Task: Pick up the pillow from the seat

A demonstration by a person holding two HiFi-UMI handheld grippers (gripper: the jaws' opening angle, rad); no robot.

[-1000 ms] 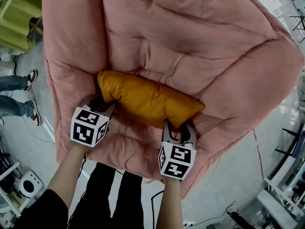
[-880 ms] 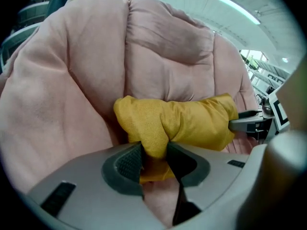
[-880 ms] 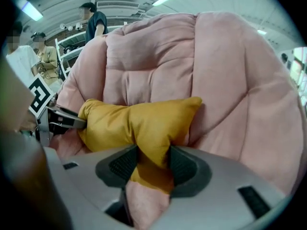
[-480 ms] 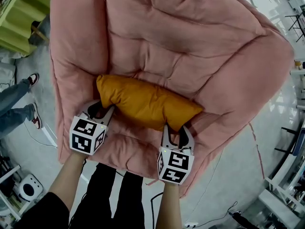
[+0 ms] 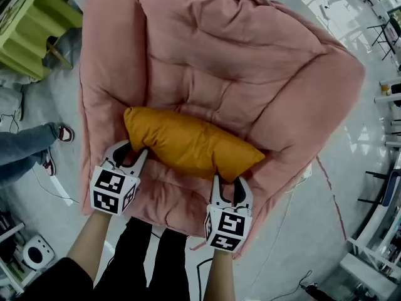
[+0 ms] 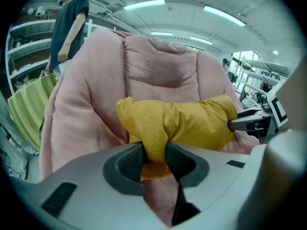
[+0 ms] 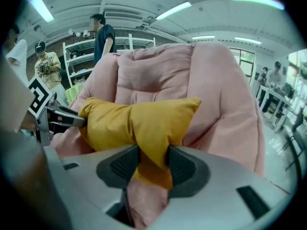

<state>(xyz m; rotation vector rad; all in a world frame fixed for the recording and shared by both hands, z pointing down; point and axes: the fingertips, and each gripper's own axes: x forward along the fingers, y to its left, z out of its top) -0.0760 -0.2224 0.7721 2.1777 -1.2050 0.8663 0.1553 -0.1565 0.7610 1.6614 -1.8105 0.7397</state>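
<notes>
- Pale workshop floor (image 5: 56, 187), with a few cables trailing across it, surrounds the big pink padded seat (image 5: 250, 68) that fills the space ahead of both my grippers.
- The orange pillow (image 5: 191, 144) sits straight ahead of my jaws, low over the seat's front cushion. Its long axis runs crosswise, from one gripper to the other.
- My left gripper (image 5: 133, 150) has just been closing its jaws. They are now clenched on a fold of the pillow's left end, with the fabric bunched between the pads.
- My right gripper (image 5: 230, 182) has just been closing too, and it is pinching the pillow's right end in the same way.
- Neither hand is nearer, since each has its own end. As I judge it, the lift depends on both rising together and level, or the soft middle will sag and twist.
- I cannot tell whether the pillow's underside is clear of the cushion.
- Beyond the pillow rises the seat's back, and its padded sides flank both grippers. Nothing stands between my jaws and the pillow.
- Well off to the left of my left gripper are a green piece of furniture (image 5: 34, 24) and a bystander's legs (image 5: 28, 152) in jeans, both clear of the lift.
</notes>
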